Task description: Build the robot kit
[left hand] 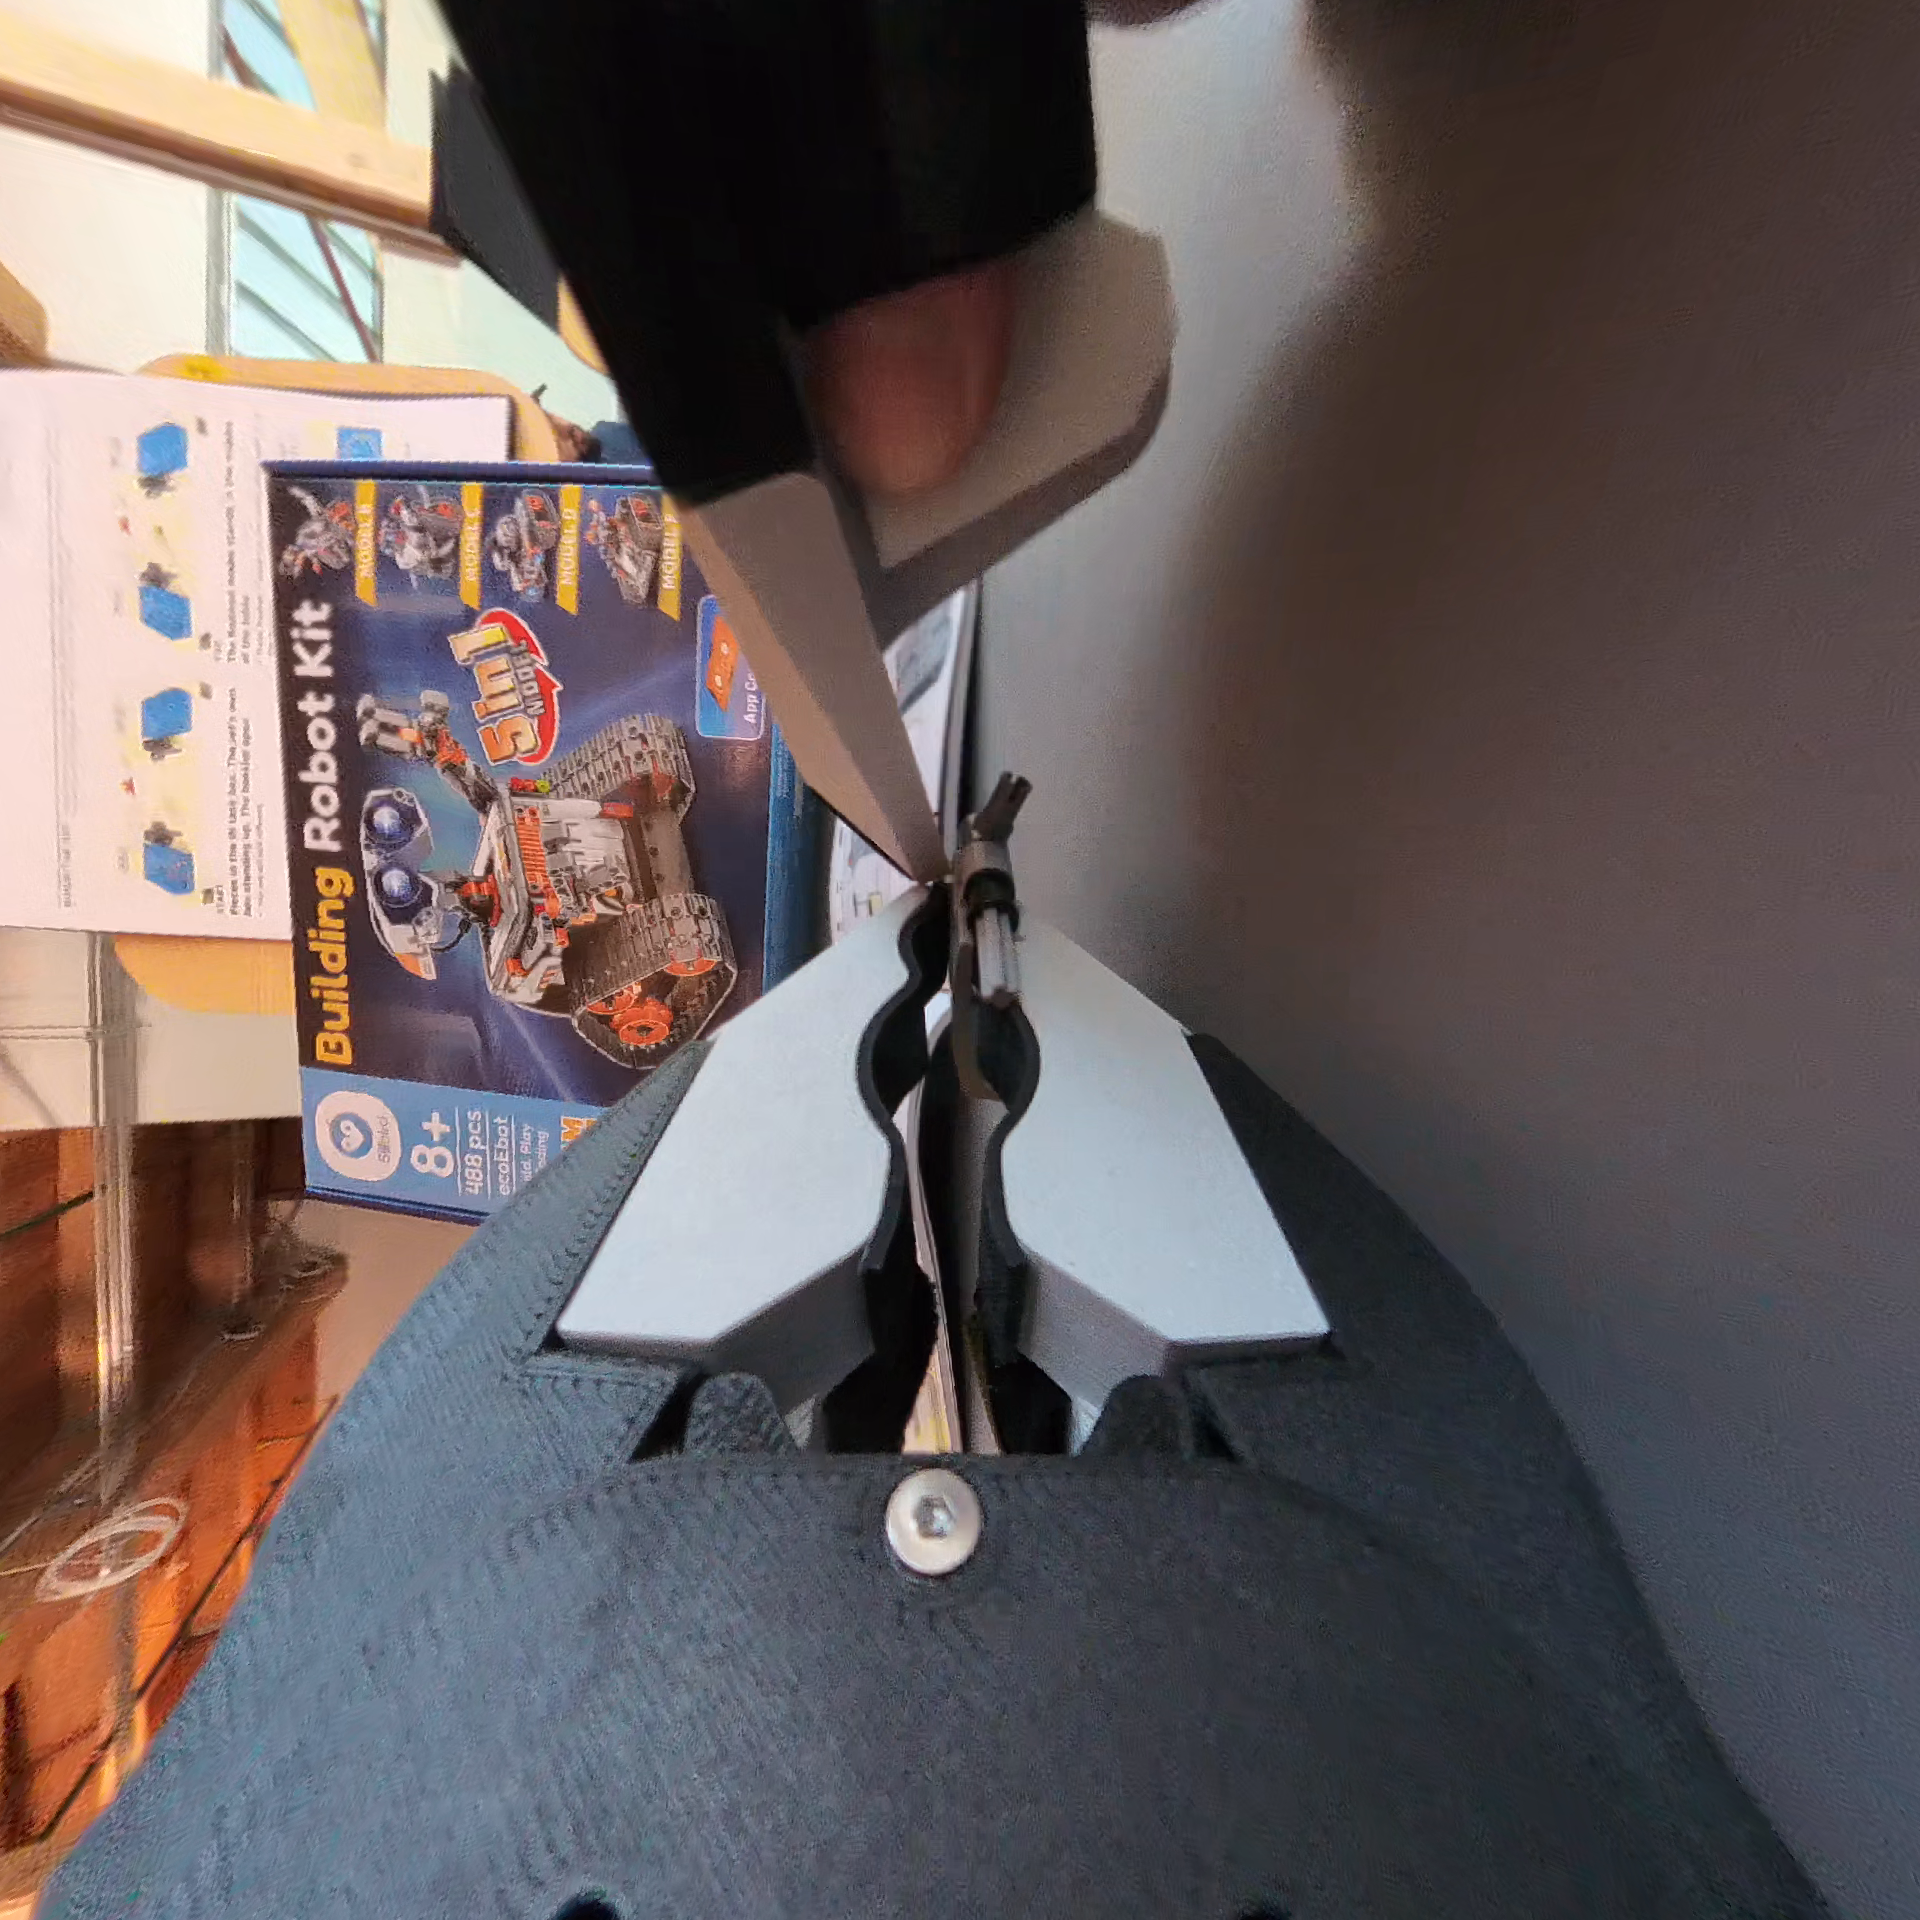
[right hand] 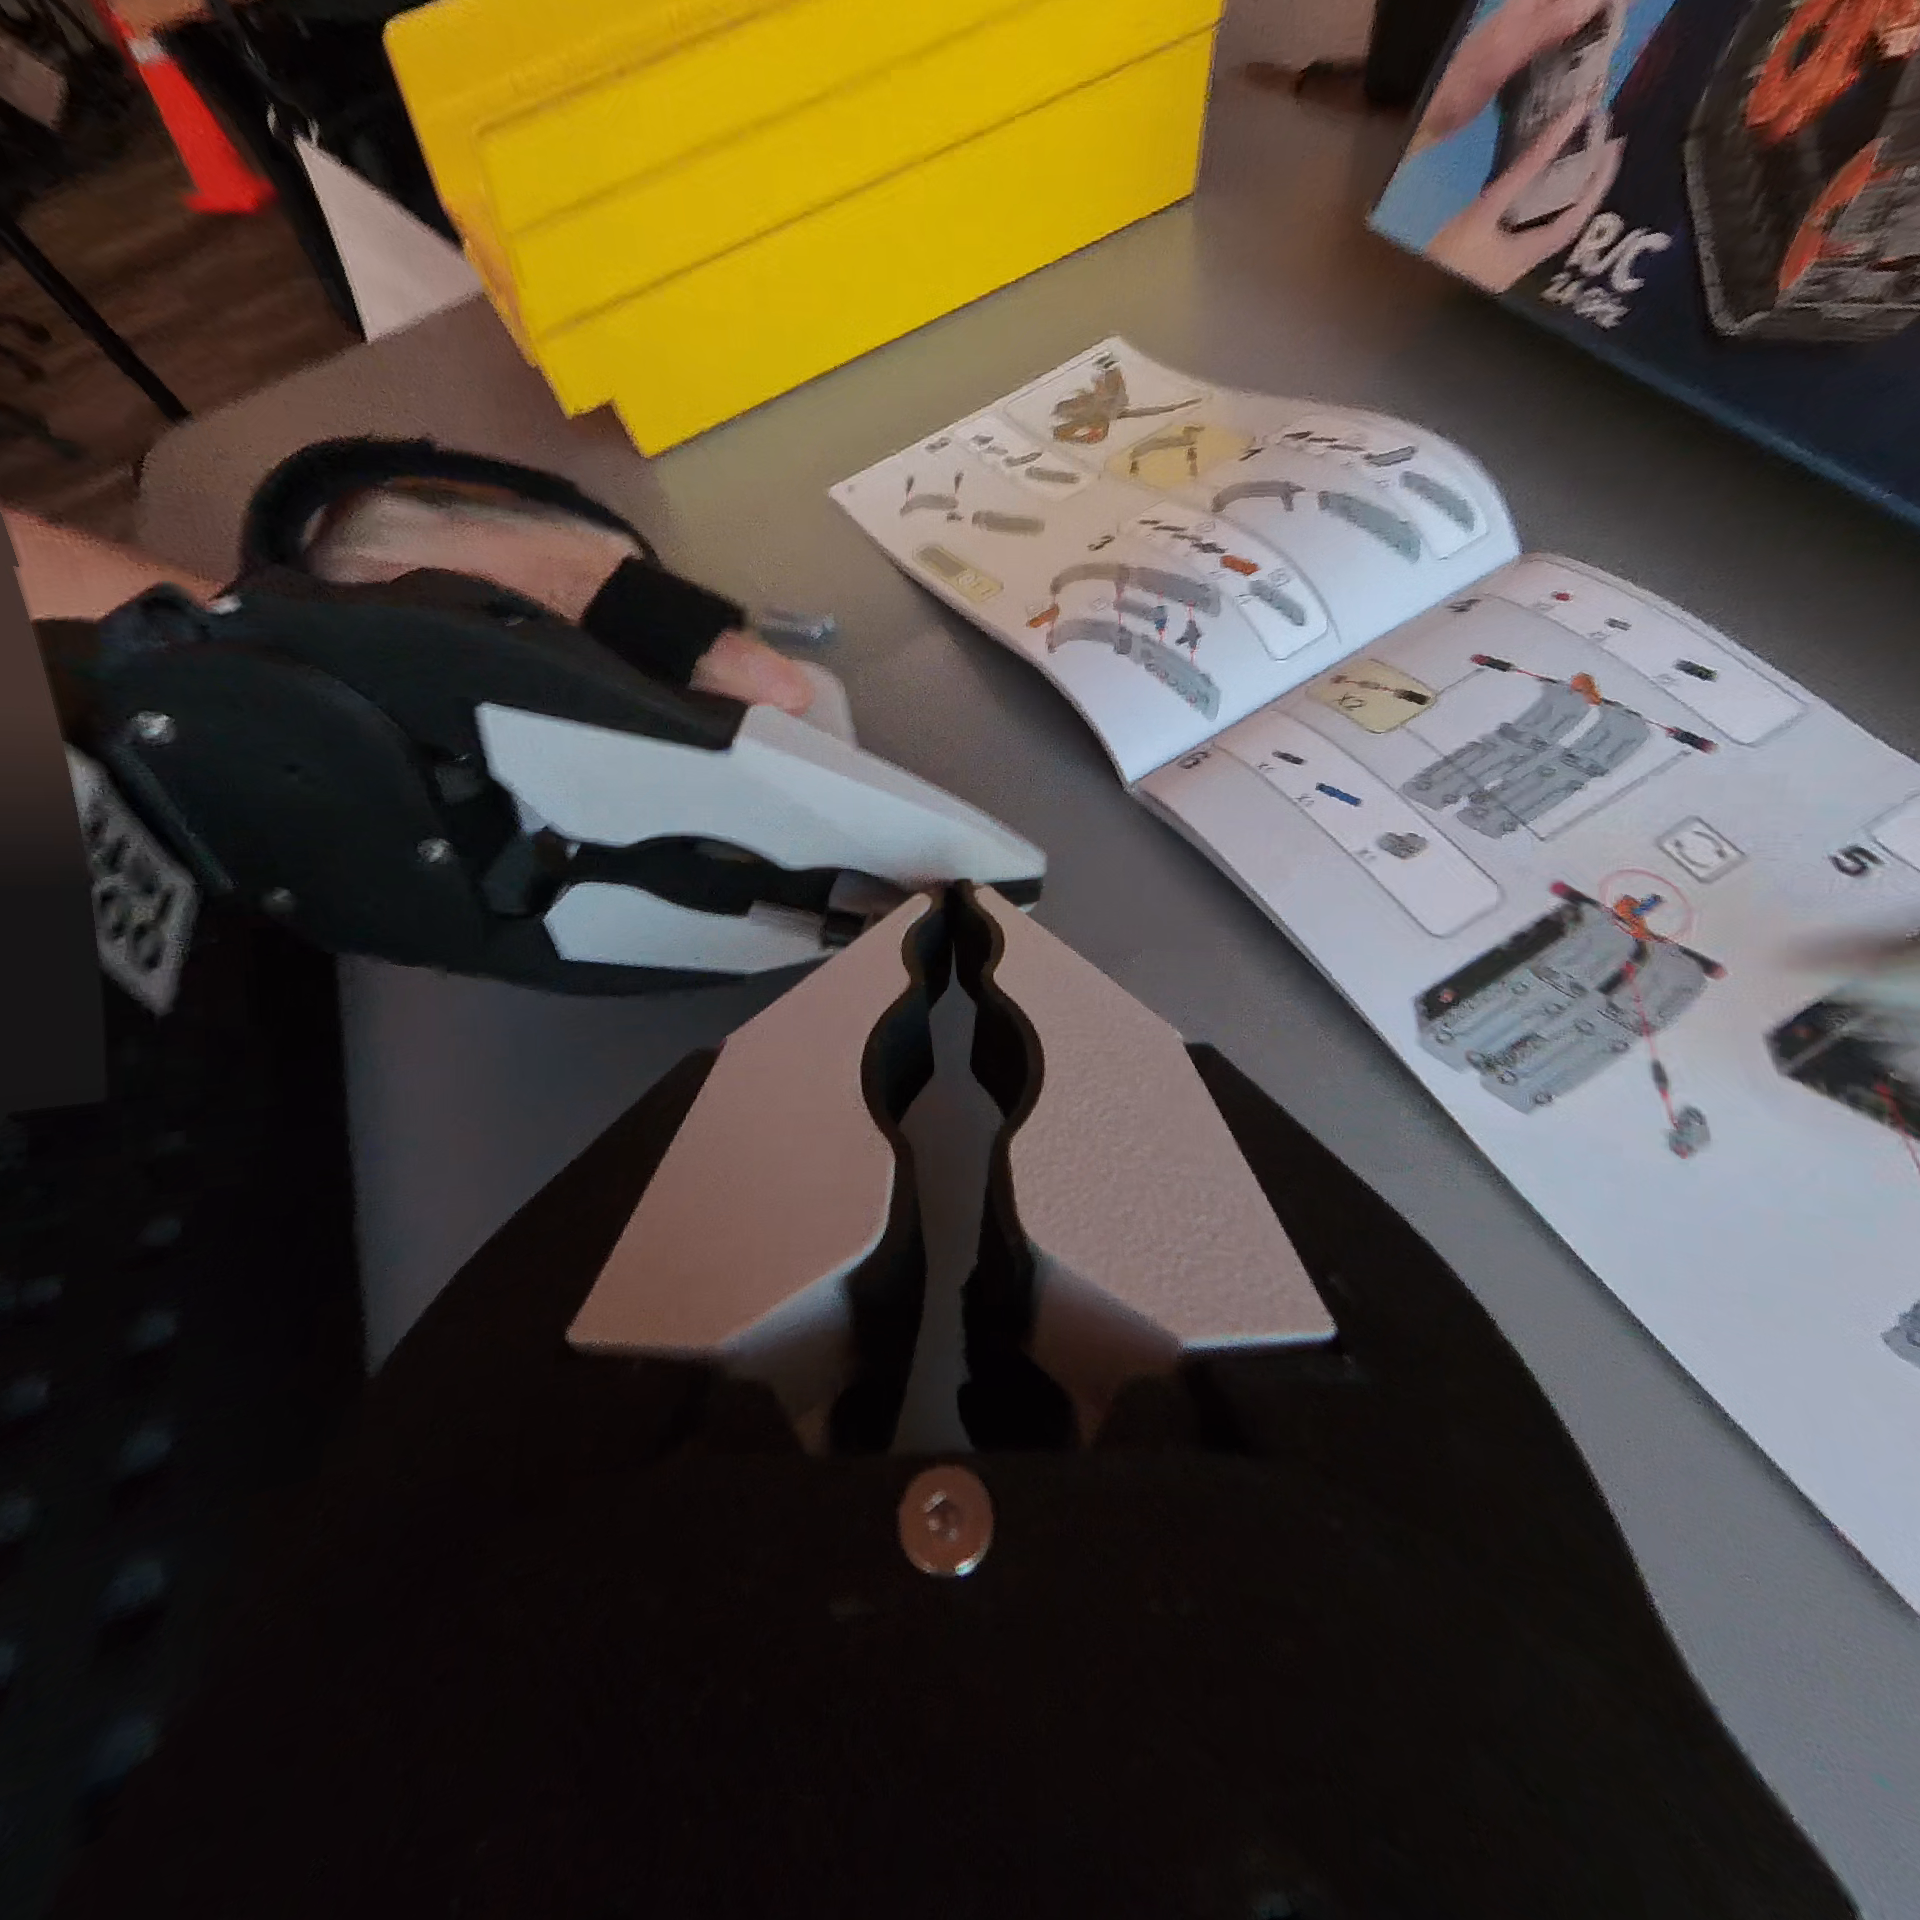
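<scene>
My left gripper (left hand: pixel 956 925) is shut on a small grey building-kit piece (left hand: pixel 987 883) with a black pin at its end, which sticks out past the fingertips. My right gripper (right hand: pixel 953 909) has its jaws together, and its tip meets the left gripper's tip. In the left wrist view the right gripper (left hand: pixel 920 857) comes down from above to a point right beside the held piece, with a gloved hand (left hand: pixel 904 405) on it. In the right wrist view the left gripper (right hand: pixel 914 899) reaches in from the left. Whether the right tips pinch anything is hidden.
An open instruction booklet (right hand: pixel 1455 779) lies on the grey table (right hand: pixel 1039 343) to the right. A yellow bin (right hand: pixel 831 208) stands at the back, and a blue kit box (right hand: pixel 1714 208) at the back right. A small grey part (right hand: pixel 800 627) lies behind the left hand. Only a small space, under 4 cm, lies between the two pairs of fingers.
</scene>
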Action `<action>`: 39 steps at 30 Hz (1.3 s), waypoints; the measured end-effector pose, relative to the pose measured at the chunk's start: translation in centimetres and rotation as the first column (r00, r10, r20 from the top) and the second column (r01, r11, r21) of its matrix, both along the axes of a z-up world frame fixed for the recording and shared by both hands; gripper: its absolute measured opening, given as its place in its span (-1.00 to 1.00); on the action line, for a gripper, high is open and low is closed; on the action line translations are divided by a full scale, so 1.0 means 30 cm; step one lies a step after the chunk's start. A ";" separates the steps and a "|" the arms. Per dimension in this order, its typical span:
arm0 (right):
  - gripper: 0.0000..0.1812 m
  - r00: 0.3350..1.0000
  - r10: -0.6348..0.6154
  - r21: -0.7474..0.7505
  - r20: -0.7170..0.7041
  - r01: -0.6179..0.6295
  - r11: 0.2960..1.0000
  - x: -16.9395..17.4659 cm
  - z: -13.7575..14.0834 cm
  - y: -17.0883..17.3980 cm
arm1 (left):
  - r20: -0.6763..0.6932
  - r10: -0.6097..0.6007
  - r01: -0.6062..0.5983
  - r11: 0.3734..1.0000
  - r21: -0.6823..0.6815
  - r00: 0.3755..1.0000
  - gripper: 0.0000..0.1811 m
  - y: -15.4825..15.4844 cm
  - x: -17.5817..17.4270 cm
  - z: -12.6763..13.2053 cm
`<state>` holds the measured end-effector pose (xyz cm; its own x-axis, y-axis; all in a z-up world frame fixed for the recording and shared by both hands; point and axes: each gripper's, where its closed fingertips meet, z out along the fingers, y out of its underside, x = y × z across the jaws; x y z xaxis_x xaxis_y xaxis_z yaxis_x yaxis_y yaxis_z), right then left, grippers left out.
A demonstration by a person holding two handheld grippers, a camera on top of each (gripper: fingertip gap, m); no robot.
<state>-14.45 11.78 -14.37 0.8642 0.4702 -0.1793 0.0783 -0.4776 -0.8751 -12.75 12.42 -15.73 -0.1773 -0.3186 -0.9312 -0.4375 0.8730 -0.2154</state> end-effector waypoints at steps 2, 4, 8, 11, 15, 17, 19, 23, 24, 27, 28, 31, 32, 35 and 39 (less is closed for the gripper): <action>-1.00 0.999 0.037 -0.004 0.012 -0.037 0.999 -0.007 -0.004 -0.014 | 0.000 0.110 -0.110 0.993 0.040 0.994 -1.00 0.083 -0.020 -0.004; -1.00 0.998 0.053 0.025 -0.042 -0.052 0.998 -0.016 0.022 -0.039 | 0.010 0.097 -0.097 0.995 0.009 0.995 -1.00 0.082 -0.024 -0.001; -1.00 0.998 0.054 0.032 0.028 -0.054 0.998 0.018 0.010 -0.031 | 0.007 0.073 -0.073 0.997 0.025 0.997 -1.00 0.076 -0.018 -0.003; -1.00 0.998 0.020 0.067 0.065 -0.025 0.997 0.066 0.024 -0.023 | 0.007 0.078 -0.078 0.997 -0.012 0.997 -1.00 0.082 -0.021 -0.003; -0.83 0.890 -0.289 0.243 0.354 0.211 0.947 0.436 0.122 0.023 | 0.003 0.082 -0.081 0.996 -0.048 0.997 -1.00 0.087 -0.019 -0.003; -0.61 0.837 -0.313 0.181 0.449 0.258 0.949 0.623 0.113 0.038 | 0.001 0.079 -0.079 0.995 -0.054 0.997 -1.00 0.087 -0.016 -0.002; -0.49 0.868 -0.228 0.134 0.442 0.187 0.973 0.727 0.108 0.075 | 0.001 0.075 -0.075 0.995 -0.064 0.997 -1.00 0.085 -0.015 -0.002; -0.44 0.874 0.119 -0.038 0.472 -0.115 0.993 0.807 0.059 0.111 | 0.006 0.082 -0.081 0.995 -0.065 0.997 -1.00 0.093 -0.020 0.004; -0.45 0.831 0.189 -0.091 0.523 -0.166 0.982 0.829 0.037 0.117 | 0.006 0.081 -0.081 0.994 -0.068 0.997 -1.00 0.094 -0.021 0.004; -0.42 0.655 0.365 -0.291 0.662 -0.224 0.930 0.893 -0.033 0.130 | 0.002 0.084 -0.084 0.993 -0.081 0.996 -1.00 0.099 -0.024 0.001; -0.40 0.606 0.411 -0.344 0.681 -0.230 0.910 0.911 -0.049 0.133 | 0.000 0.086 -0.086 0.993 -0.086 0.996 -1.00 0.101 -0.023 -0.002; -0.39 0.566 0.489 -0.429 0.663 -0.248 0.869 0.936 -0.069 0.151 | 0.003 0.087 -0.086 0.992 -0.088 0.996 -1.00 0.105 -0.017 -0.002; -0.39 0.585 0.506 -0.449 0.633 -0.255 0.856 0.933 -0.079 0.155 | 0.004 0.086 -0.086 0.992 -0.088 0.996 -0.99 0.105 -0.015 -0.002; -0.48 0.651 0.544 -0.518 0.529 -0.261 0.815 0.930 -0.097 0.144 | 0.007 0.090 -0.089 0.992 -0.089 0.996 -1.00 0.110 -0.013 -0.001; -0.66 0.688 0.517 -0.522 0.509 -0.231 0.821 0.922 -0.089 0.123 | 0.007 0.105 -0.104 0.990 -0.096 0.994 -1.00 0.122 -0.017 -0.001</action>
